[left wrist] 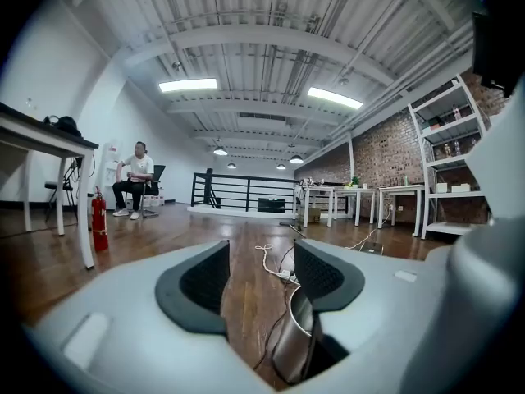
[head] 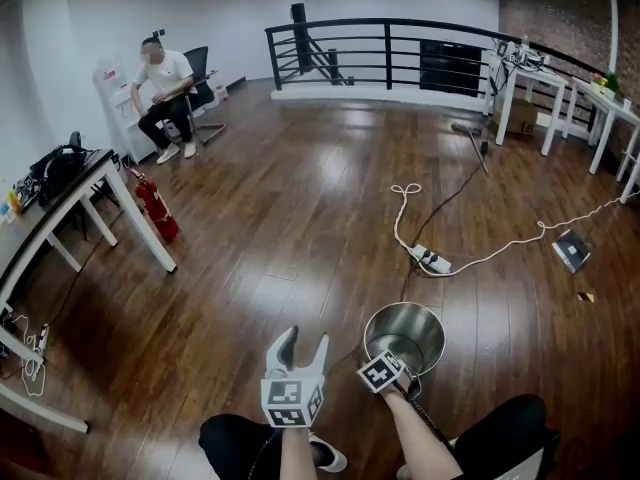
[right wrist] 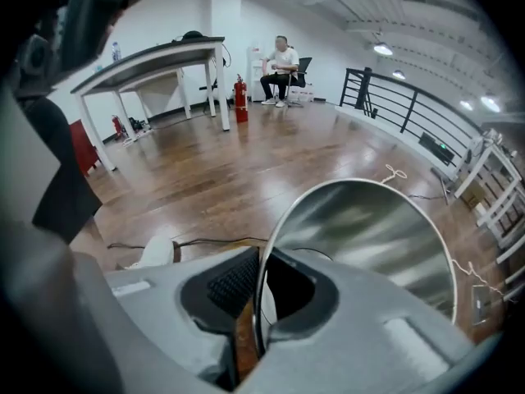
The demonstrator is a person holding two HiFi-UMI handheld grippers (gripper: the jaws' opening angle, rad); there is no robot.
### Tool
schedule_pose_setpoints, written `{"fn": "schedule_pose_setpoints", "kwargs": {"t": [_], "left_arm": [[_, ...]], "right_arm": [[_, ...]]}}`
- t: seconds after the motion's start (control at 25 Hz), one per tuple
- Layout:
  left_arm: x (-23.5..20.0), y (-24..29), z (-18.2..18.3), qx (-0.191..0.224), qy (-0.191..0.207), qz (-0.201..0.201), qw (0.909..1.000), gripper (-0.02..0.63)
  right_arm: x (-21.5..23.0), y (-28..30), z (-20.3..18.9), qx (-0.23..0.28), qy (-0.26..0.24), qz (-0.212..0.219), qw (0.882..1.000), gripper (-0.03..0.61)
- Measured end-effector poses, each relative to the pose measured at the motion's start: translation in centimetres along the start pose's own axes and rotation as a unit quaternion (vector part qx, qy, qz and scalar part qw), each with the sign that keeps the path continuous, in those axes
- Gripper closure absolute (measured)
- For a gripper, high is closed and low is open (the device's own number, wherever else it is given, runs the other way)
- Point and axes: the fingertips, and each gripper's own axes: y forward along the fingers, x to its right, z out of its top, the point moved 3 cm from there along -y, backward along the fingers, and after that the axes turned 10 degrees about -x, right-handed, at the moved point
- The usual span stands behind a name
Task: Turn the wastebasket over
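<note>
A shiny metal wastebasket point(head: 404, 334) stands upright on the wooden floor, its open mouth facing up. My right gripper point(head: 403, 372) is at its near rim, shut on the thin edge; in the right gripper view the wastebasket's rim point(right wrist: 271, 245) runs between the jaws of the right gripper point(right wrist: 261, 284). My left gripper point(head: 299, 341) hovers just left of the basket, open with nothing between its fingers. In the left gripper view the left gripper point(left wrist: 261, 271) points level across the floor, and the wastebasket's side point(left wrist: 294, 345) shows low behind the right-hand jaw.
A black cable point(head: 415, 268) runs from the basket to a white power strip point(head: 432, 260) with a white cord. A fire extinguisher point(head: 157, 208) and a table point(head: 60, 203) stand at left. A person point(head: 165, 90) sits far back. White tables point(head: 600, 108) line the right; a railing point(head: 390, 53) crosses the far end.
</note>
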Motion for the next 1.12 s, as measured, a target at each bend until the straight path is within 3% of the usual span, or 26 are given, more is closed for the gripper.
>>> {"fn": "schedule_pose_setpoints", "kwargs": {"t": [0.12,0.24,0.44,0.56,0.68,0.8,0.88,1.0,1.08,1.12], "left_arm": [[0.3,0.9,0.1,0.000,-0.005,-0.006,1.0000,0.344],[1.5,1.8,0.2,-0.001,-0.008,-0.019,0.9998,0.347],[4.6,3.2,-0.4,-0.015,0.001,-0.052,0.9985,0.347],[5.7,3.7,-1.1,-0.025,0.003,-0.059,0.9979,0.345],[6.1,3.9,-2.1,-0.036,0.003,-0.061,0.9975,0.345],[6.5,4.1,-3.3,-0.051,0.003,-0.064,0.9966,0.345],[6.9,4.5,-4.0,-0.061,0.000,-0.068,0.9958,0.347],[8.2,5.0,-5.0,-0.074,0.001,-0.081,0.9939,0.347],[9.2,5.4,-5.5,-0.082,0.007,-0.090,0.9926,0.347],[9.6,5.6,-5.7,-0.086,0.008,-0.093,0.9919,0.347]], "right_arm": [[1.0,-2.4,0.3,0.046,0.007,0.012,0.999,0.555],[2.5,-5.8,0.4,0.113,0.047,0.031,0.992,0.548],[2.1,-8.6,-1.4,0.237,0.095,0.143,0.956,0.542],[2.0,-8.8,-3.0,0.263,0.092,0.181,0.943,0.548],[4.1,-9.1,-5.6,0.282,0.119,0.161,0.938,0.540],[7.3,-9.2,-8.7,0.289,0.204,0.104,0.930,0.518],[9.4,-9.2,-10.2,0.296,0.281,0.075,0.910,0.502],[11.8,-8.6,-13.2,0.304,0.385,0.066,0.869,0.494],[13.0,-7.9,-15.9,0.310,0.453,0.068,0.833,0.485],[13.6,-7.5,-17.4,0.316,0.491,0.071,0.809,0.483]]}}
